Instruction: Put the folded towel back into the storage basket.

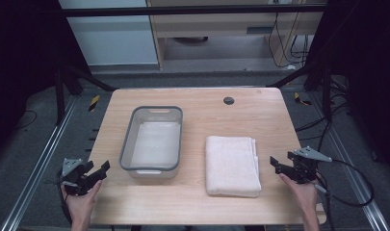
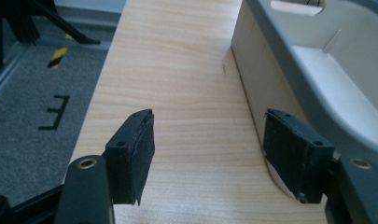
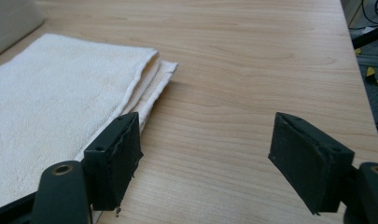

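At the table's (image 1: pixel 202 202) left edge, the left claw (image 1: pixel 97 172) hovers with jaws spread wide and empty, just beside the clear grey-rimmed tub (image 1: pixel 153 140) standing on the pale wood. Right of the tub lies a folded cream towel (image 1: pixel 231 166), flat on the table. The right claw (image 1: pixel 275 163) sits near the towel's right edge, jaws likewise parted, holding nothing. Grey carpet, metal rails and trailing cables surround the table; wooden furniture stands behind.

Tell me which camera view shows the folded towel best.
The high view: the whole folded towel lies flat beside the bin. The right gripper view shows its layered edge up close, cut off at the left. The left gripper view looks toward the bin.
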